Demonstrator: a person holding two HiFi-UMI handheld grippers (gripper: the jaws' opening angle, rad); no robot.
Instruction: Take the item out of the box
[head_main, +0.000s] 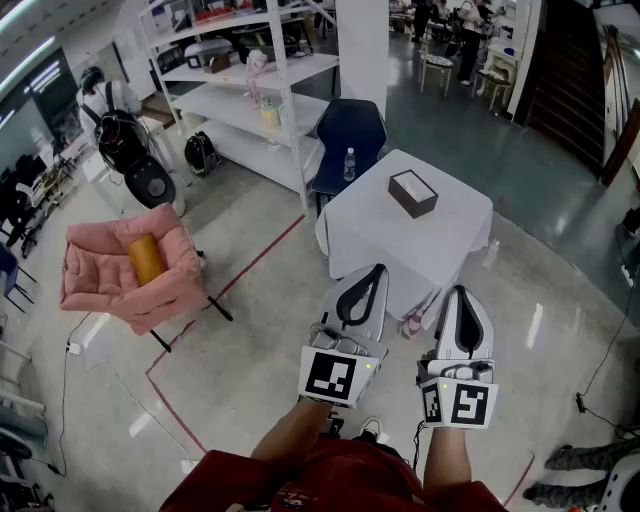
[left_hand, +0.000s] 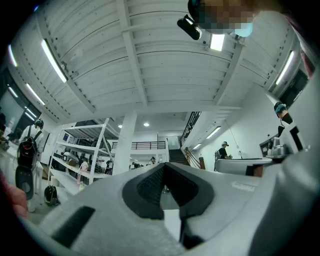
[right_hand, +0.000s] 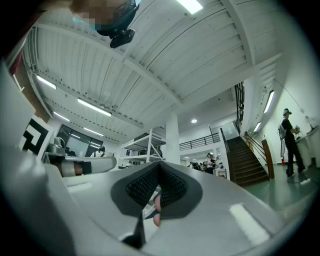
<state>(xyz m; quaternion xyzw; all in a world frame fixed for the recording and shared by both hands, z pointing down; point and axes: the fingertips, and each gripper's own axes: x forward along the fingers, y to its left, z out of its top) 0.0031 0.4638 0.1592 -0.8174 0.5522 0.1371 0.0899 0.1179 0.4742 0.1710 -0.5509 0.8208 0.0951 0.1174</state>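
Note:
A dark brown box (head_main: 412, 192) with a lighter top lies on a small table under a white cloth (head_main: 445, 250), ahead of me. My left gripper (head_main: 377, 270) and right gripper (head_main: 458, 291) are held side by side in the air short of the table's near edge, well away from the box. Both point forward and upward. In the left gripper view the left gripper (left_hand: 164, 168) is shut on nothing, its tips meeting against the ceiling. The right gripper (right_hand: 159, 167) is likewise shut and empty. The box shows in neither gripper view.
A blue chair (head_main: 350, 128) with a water bottle (head_main: 349, 163) stands behind the table. White shelving (head_main: 250, 90) is at the back left. A pink folding chair (head_main: 110, 285) holding a tan cylinder (head_main: 146, 258) stands to the left, and red tape (head_main: 250, 265) marks the floor.

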